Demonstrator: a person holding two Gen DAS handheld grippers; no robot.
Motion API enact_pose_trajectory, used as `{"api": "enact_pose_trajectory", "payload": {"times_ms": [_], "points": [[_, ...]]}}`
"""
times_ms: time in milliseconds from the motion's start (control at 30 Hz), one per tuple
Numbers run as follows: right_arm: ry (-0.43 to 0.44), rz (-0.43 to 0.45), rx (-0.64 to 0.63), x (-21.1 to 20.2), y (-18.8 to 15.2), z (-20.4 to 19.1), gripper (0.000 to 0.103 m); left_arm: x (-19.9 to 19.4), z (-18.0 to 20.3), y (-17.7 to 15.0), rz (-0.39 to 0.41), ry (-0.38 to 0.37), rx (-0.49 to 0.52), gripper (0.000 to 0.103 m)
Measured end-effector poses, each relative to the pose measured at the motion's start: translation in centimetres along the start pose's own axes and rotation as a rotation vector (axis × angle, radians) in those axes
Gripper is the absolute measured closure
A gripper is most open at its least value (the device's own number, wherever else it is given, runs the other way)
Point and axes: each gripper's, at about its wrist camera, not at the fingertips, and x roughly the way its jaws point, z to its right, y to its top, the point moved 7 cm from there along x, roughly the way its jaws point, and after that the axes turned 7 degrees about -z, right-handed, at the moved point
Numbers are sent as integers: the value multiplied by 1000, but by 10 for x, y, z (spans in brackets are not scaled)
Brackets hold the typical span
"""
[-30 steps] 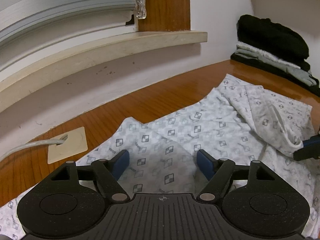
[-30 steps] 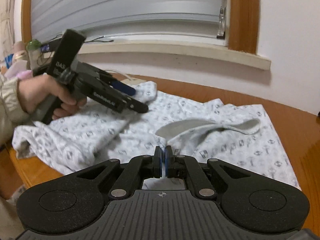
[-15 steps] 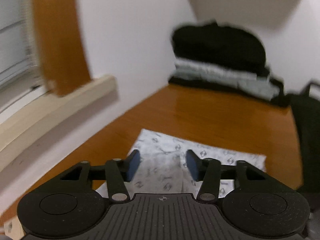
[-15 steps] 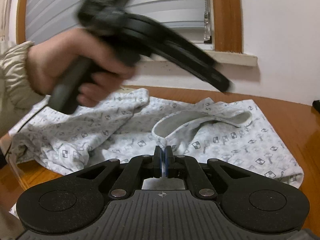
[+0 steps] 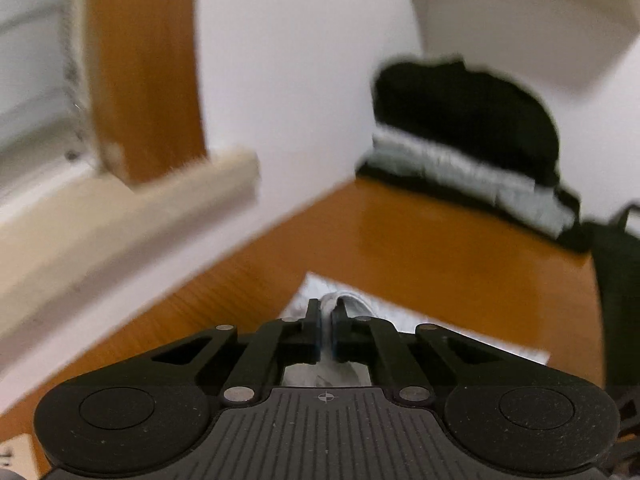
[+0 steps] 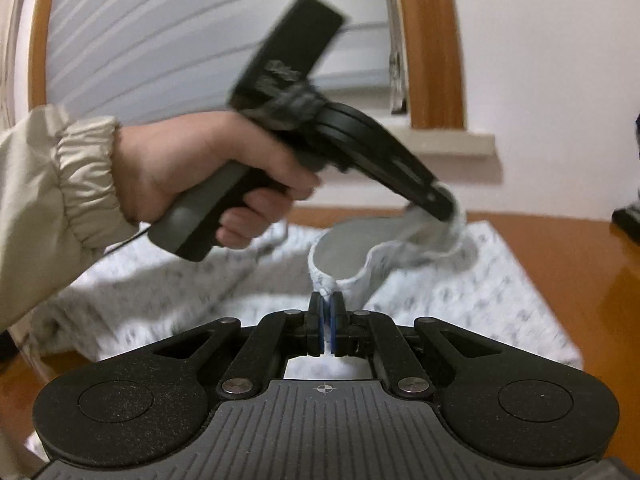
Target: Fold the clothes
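Two grippers, both clenched on the patterned shirt (image 6: 460,292). Right gripper (image 6: 327,320) pinches the neckline's near edge, fabric btwn its pads. Left gripper (image 6: 438,204), held in a hand (image 6: 192,172) w/ beige sleeve (image 6: 52,200), clamps the collar's far-right edge and holds it above the table (image 6: 580,260). Rest of shirt lies spread on the wood top, center-left. Left wrist view: blurred; stack of folded dark & grey clothes (image 5: 468,140) far right by the wall.
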Motion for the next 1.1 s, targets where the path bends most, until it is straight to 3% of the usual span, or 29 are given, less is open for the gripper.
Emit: {"api": "enact_pose_trajectory", "payload": {"times_ms": [233,467,600,700,1100], "points": [[77,158,-53,-45,93,-30,99,-120,-39,49,147,57,-31,98],[235,340,-183,-78,212,-118,99,-259,-91,81,267,161,-86,98],[303,388,-241,-79,255,-168,99,-326,-118,81,313,225,-117,98],[360,382,-266,-68,268,-199,99,-351,-137,61,311,267,-148,98],[471,280,-335,-21,243,-281,99,-382,-208,-42,305,307,-304,98]]}}
